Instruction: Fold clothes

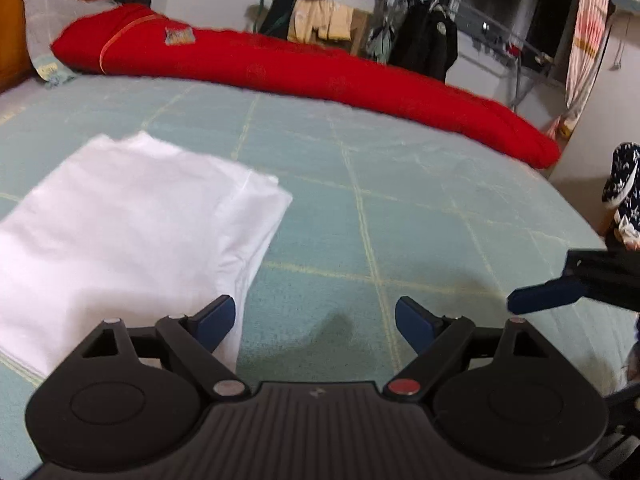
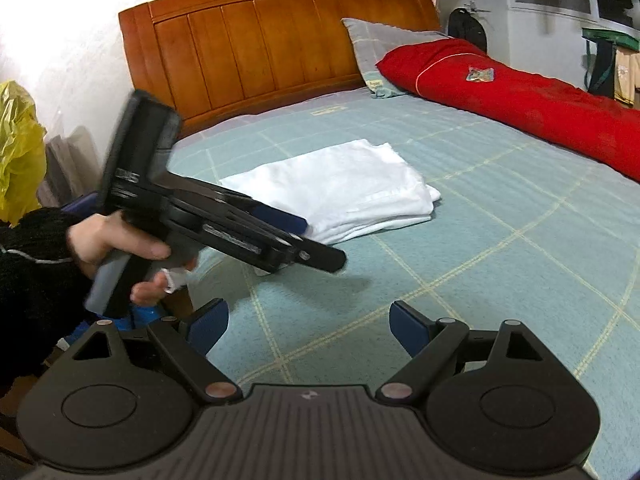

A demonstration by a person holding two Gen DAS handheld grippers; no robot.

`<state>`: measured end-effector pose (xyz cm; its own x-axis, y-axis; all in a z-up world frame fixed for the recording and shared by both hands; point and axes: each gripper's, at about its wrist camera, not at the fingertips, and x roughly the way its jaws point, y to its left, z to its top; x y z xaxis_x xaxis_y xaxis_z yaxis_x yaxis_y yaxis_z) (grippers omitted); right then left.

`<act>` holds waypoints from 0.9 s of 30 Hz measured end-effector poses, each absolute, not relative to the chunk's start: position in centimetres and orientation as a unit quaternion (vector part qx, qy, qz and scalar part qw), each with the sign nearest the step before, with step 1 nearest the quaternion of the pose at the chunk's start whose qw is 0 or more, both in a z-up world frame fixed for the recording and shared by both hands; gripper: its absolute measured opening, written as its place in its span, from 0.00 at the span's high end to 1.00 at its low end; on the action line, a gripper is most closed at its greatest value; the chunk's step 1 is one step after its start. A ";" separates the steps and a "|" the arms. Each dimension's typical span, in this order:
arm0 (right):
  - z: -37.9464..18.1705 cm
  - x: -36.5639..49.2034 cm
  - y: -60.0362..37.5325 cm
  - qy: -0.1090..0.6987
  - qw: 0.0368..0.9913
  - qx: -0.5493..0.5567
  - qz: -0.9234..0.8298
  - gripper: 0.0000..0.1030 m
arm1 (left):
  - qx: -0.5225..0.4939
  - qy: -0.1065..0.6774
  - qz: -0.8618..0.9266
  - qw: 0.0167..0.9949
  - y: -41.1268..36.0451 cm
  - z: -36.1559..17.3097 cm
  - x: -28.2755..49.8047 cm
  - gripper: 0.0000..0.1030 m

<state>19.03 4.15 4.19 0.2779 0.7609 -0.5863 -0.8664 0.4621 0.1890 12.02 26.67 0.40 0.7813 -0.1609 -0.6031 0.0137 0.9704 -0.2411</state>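
The white garment [image 2: 340, 188] lies folded flat on the bed [image 2: 500, 248], toward the headboard [image 2: 260, 40] end and nearer the front edge than the far one. Nearest, the right gripper [image 2: 308, 326] hangs over the front edge, jaws spread wide, nothing between them. The left gripper [image 1: 316, 322], held in a hand [image 2: 116, 240], is just beside the garment's near edge, jaws equally wide and empty. Along the far edge stretches a red quilt [image 1: 320, 68], a pillow [image 1: 52, 28] at its headboard end.

We see folded clothes [image 2: 340, 188] lying on the bed [image 2: 500, 248], the headboard [image 2: 272, 44] behind them, a rolled quilt [image 2: 540, 108] along the bed's far side.
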 end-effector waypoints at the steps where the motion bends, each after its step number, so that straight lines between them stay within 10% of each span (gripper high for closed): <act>1: 4.2 19.1 4.0 0.315 0.796 -0.082 0.510 0.12 | -0.111 0.324 -0.038 0.939 26.8 0.4 11.6 0.16; 27: 2.1 19.7 3.7 0.333 0.799 -0.071 0.495 0.12 | -0.156 0.273 0.146 0.938 37.7 -0.4 7.7 0.16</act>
